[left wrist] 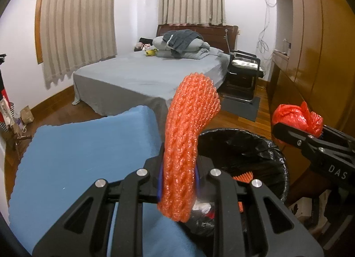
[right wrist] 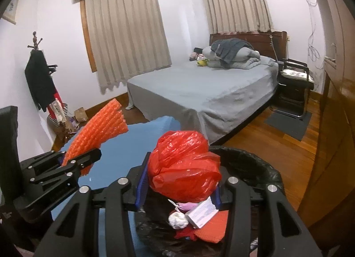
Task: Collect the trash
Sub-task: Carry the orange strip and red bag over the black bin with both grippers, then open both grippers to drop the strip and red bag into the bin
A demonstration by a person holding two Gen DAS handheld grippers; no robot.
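My left gripper is shut on an orange foam net sleeve, held upright at the left rim of a black-lined trash bin. The sleeve also shows in the right wrist view. My right gripper is shut on a crumpled red plastic bag, held over the bin. The bag shows at the right of the left wrist view. Inside the bin lie a small white box, a crumpled white ball and red scraps.
A blue cloth-covered surface lies left of the bin. A grey bed stands behind it. A black chair and grey mat sit by the bed. Wooden cabinets line the right. A coat rack stands far left.
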